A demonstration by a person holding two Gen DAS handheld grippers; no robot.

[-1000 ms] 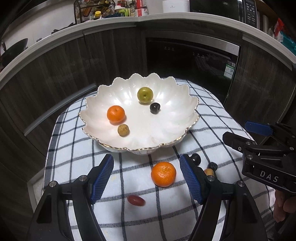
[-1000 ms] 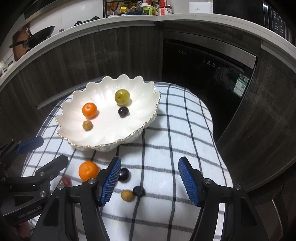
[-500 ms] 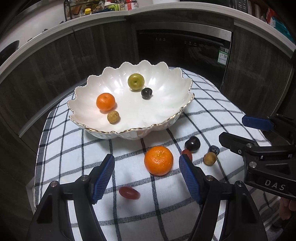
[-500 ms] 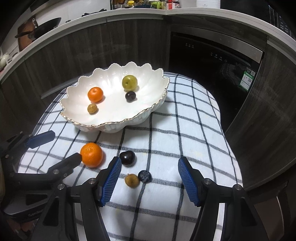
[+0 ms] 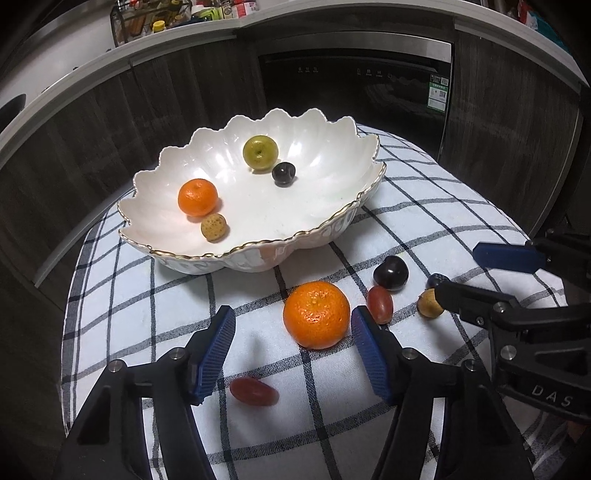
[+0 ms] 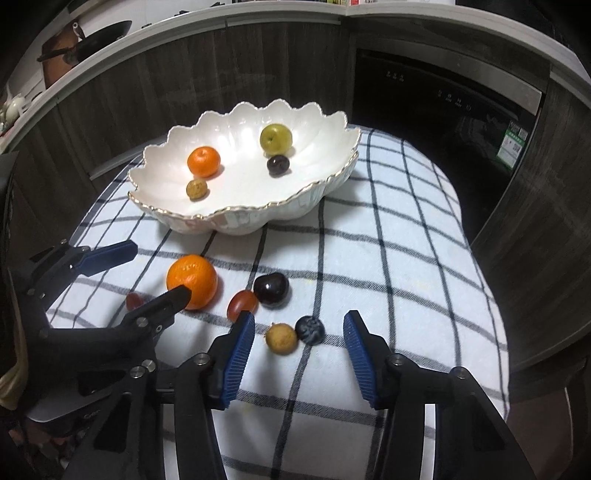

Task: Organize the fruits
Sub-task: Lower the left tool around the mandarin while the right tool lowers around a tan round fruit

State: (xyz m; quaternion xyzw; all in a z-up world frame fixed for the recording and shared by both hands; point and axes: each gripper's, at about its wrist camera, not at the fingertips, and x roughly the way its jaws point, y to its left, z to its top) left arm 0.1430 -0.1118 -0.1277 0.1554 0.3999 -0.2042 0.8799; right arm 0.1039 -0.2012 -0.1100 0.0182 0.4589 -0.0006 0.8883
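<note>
Blue-padded left gripper (image 5: 291, 354): jaws closing, not yet touching; the loose mandarin (image 5: 316, 314) sits between them toward the right pad, a red grape tomato (image 5: 253, 390) just below it.
Right gripper (image 6: 299, 354): jaws closing, no contact; tan longan (image 6: 281, 338) and blueberry (image 6: 310, 329) lie in the gap.
Left view only: spice rack (image 5: 151, 18) on the kitchen counter at 11 o'clock.
Right view only: pan (image 6: 86, 35) at 10 o'clock.
Checked cloth (image 6: 388, 258): dark cherry (image 6: 271, 289) and second tomato (image 6: 242, 303) touch, at 11 o'clock of the longan.
Scalloped bowl (image 5: 332, 232): holds mandarin, green fruit, cherry, longan, at 12 o'clock.
</note>
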